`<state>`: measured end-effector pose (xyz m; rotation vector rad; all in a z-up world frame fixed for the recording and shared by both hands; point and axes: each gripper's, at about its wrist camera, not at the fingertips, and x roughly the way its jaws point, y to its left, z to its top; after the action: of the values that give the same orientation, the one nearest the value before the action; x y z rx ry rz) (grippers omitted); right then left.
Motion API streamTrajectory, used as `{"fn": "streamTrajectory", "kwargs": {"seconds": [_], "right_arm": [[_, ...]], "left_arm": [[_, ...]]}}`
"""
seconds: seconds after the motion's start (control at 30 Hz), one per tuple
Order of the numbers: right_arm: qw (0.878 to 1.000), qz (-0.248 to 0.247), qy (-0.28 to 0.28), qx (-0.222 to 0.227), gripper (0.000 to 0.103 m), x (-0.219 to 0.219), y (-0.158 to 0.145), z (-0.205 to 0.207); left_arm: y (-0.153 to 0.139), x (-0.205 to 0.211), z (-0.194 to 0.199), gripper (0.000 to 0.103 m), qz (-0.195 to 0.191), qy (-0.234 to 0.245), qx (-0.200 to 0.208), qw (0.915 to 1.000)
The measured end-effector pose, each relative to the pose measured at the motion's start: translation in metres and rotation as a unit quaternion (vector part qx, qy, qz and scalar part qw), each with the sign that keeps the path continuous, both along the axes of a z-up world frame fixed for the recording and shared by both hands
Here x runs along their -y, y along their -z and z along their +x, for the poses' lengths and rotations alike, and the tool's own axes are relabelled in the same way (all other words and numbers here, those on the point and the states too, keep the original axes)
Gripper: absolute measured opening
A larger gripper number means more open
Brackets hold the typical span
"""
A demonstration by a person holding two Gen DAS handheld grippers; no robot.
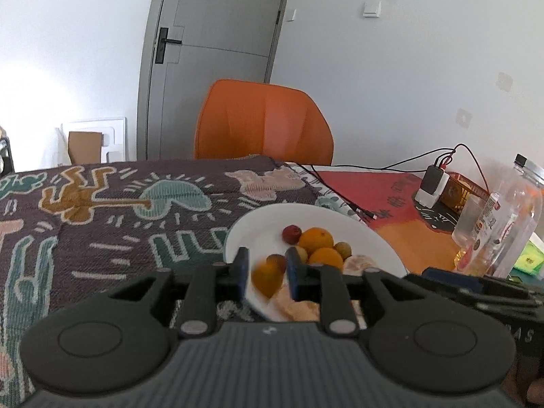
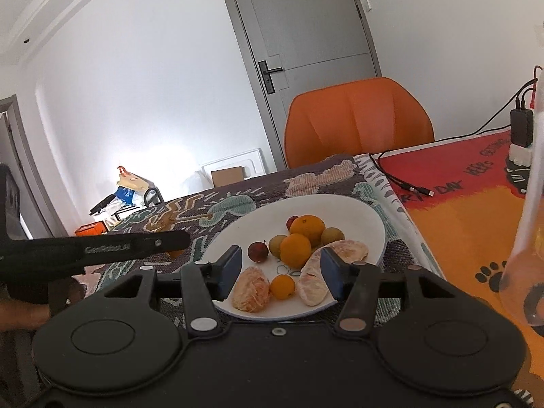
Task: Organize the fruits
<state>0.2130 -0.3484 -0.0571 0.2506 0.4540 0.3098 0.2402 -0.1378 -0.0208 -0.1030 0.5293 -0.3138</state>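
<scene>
A white plate (image 2: 360, 214) on the patterned cloth holds two oranges (image 2: 307, 228), a small orange (image 2: 282, 286), a dark red fruit (image 2: 257, 251), small green fruits (image 2: 332, 236) and peeled citrus pieces (image 2: 251, 289). My right gripper (image 2: 279, 272) is open over the plate's near edge, empty. My left gripper (image 1: 267, 277) hovers over the plate (image 1: 258, 224) with a small orange (image 1: 267, 280) between its blue pads, blurred; the pads look close to it. The left gripper's side shows in the right wrist view (image 2: 102, 248).
An orange chair (image 1: 263, 124) stands behind the table. Black cables (image 1: 340, 197) and a charger (image 1: 431, 187) lie on the red-orange mat (image 1: 391, 197). A clear plastic bottle (image 1: 499, 221) stands at the right, near the plate. A grey door is behind.
</scene>
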Motion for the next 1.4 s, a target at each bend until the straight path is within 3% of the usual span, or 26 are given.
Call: {"fn": "streamTrajectory", "kwargs": {"seconds": [0.23,0.37,0.53,0.6,0.7,0.87,1.03,1.4], "right_arm": [[1.000,0.006,0.000,-0.002,0.059,-0.002,0.005,-0.002],[1.000,0.007,-0.005,-0.001,0.071,-0.011,0.005,-0.005],[1.000,0.003,-0.017,-0.001,0.078,-0.027,0.002,-0.011],[1.000,0.000,-0.019,-0.001,0.085,-0.033,0.001,-0.014],[1.000,0.000,-0.018,0.003,0.097,-0.041,-0.002,-0.021],[1.000,-0.004,-0.023,0.008,0.103,-0.054,-0.011,-0.032],[0.999,-0.011,-0.030,-0.002,0.103,-0.065,-0.017,-0.040],[0.998,-0.033,-0.052,-0.005,0.103,-0.084,-0.030,-0.074]], "left_arm": [[-0.004,-0.015,-0.010,0.037,-0.005,-0.018,0.002,0.9998],[-0.006,-0.034,-0.022,0.045,-0.008,-0.037,0.000,0.9993],[-0.012,-0.061,-0.042,0.061,-0.006,-0.066,0.011,0.9977],[-0.015,-0.073,-0.052,0.076,-0.010,-0.080,0.016,0.9966],[-0.019,-0.090,-0.068,0.088,-0.009,-0.107,0.027,0.9938],[-0.026,-0.112,-0.091,0.095,-0.008,-0.136,0.029,0.9902],[-0.034,-0.122,-0.116,0.102,0.026,-0.143,0.037,0.9886],[-0.035,-0.129,-0.162,0.103,0.045,-0.164,0.030,0.9849]]}}
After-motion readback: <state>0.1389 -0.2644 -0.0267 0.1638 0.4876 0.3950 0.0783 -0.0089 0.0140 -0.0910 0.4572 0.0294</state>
